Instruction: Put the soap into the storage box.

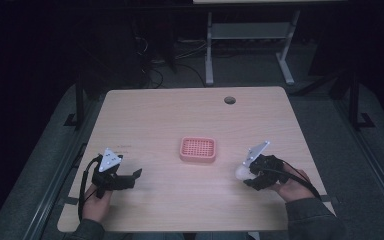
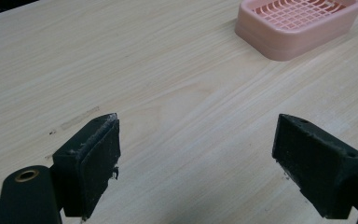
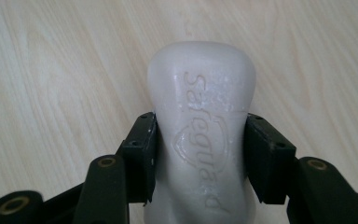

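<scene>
Right gripper [image 3: 200, 154] clamps a white Safeguard soap bar [image 3: 200, 121] by its sides, apparently just above the table [image 1: 155, 115]. Left gripper [image 2: 196, 158] wide open, holding nothing. Pink soap dish [image 1: 198, 149] sits mid-table between them.

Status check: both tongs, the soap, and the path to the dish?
Left tongs open, empty. Right tongs shut on white soap bar. Pink soap dish mid-table, empty. Nothing between.

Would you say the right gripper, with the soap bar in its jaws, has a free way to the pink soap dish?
Probably yes. The right gripper is shut on the soap bar, and nothing but bare table lies between it and the soap dish. The open left gripper sits far off.
</scene>
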